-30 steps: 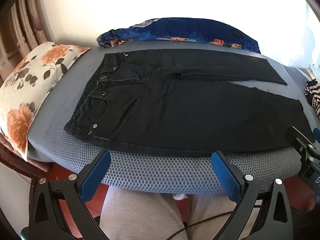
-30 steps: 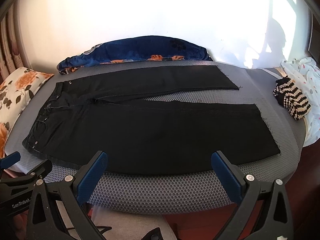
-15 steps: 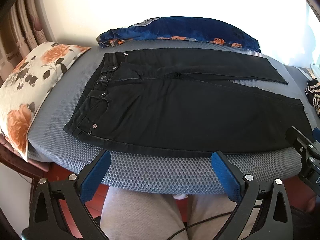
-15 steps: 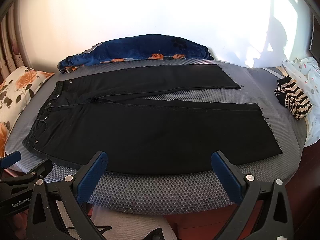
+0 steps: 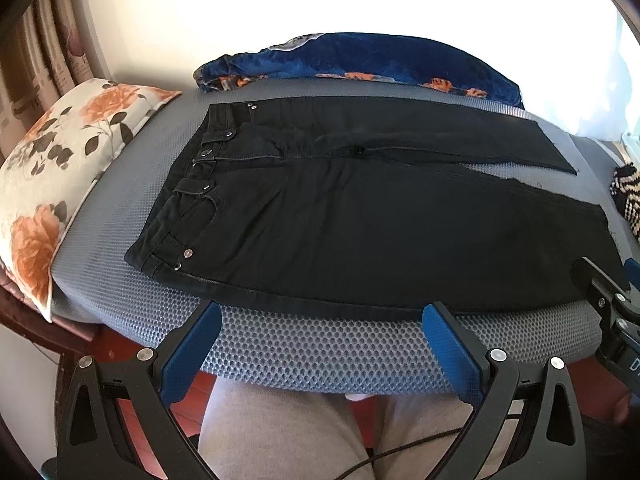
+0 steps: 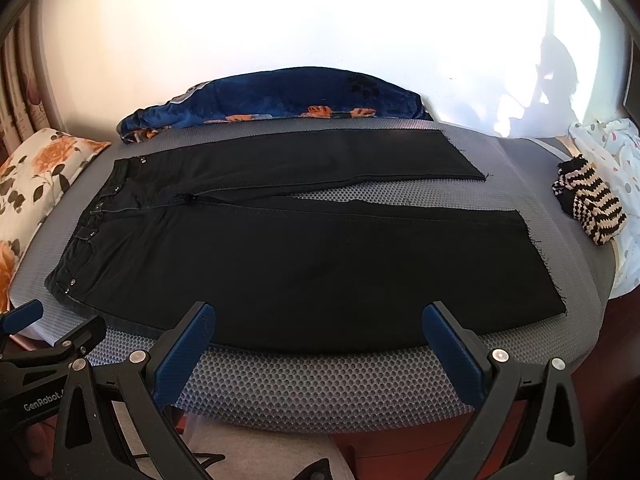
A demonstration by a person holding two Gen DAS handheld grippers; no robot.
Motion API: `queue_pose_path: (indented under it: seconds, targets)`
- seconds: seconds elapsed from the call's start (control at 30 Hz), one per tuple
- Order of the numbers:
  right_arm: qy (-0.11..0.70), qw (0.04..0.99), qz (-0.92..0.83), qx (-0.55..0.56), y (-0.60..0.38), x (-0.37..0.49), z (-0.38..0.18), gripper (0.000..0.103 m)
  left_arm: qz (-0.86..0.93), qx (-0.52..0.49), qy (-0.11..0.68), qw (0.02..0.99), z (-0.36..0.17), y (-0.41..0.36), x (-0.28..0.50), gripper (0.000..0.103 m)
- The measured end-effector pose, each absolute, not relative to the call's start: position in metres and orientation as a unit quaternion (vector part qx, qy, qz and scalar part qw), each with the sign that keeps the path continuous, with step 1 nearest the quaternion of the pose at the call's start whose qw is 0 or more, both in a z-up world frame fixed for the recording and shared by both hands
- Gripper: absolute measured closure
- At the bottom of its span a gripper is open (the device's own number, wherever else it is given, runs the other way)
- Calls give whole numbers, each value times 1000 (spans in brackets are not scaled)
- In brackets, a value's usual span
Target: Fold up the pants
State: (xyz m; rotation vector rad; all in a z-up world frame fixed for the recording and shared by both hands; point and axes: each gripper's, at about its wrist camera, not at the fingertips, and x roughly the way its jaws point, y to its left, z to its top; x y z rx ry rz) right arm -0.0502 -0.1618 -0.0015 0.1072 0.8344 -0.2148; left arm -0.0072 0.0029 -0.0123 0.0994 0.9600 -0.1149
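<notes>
Nothing has visibly shifted over the last second: the black pants (image 6: 304,264) lie spread flat and unfolded across the grey mesh cushion (image 6: 320,384), waistband toward the floral pillow (image 5: 52,168), the two legs parted in a narrow V toward the striped knit item (image 6: 588,208). Both the left gripper (image 5: 320,340) and the right gripper (image 6: 316,340) hover at the near edge of the cushion with jaws released and wide apart, touching no cloth. Behind the pants lies a blue floral blanket (image 6: 280,100), and the person's grey-clad legs (image 5: 280,432) show beneath the cushion.
</notes>
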Motion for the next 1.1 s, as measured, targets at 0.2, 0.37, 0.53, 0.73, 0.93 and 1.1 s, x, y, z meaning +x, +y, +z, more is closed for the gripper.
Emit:
queue_pose_path:
  seconds: [0.2, 0.37, 0.53, 0.73, 0.93, 1.1]
  targets:
    - [402, 909, -98, 48, -161, -43, 0, 0, -60, 37, 459, 885, -10, 8, 6, 3]
    - [399, 912, -76, 60, -165, -31, 2, 0, -68, 22, 455, 887, -5, 19, 30, 3]
    - [396, 916, -50, 50, -166, -3, 6, 0, -72, -18, 458, 886, 4, 50, 74, 4]
    - [396, 916, 15, 65, -162, 56, 14, 0, -85, -75, 456, 883, 12, 109, 155, 31]
    - [415, 906, 47, 70, -148, 129, 8, 0, -143, -160, 480, 851, -6, 164, 248, 55]
    - [433, 898, 53, 59, -131, 181, -6, 0, -161, -250, 503, 812, -38, 207, 326, 57]
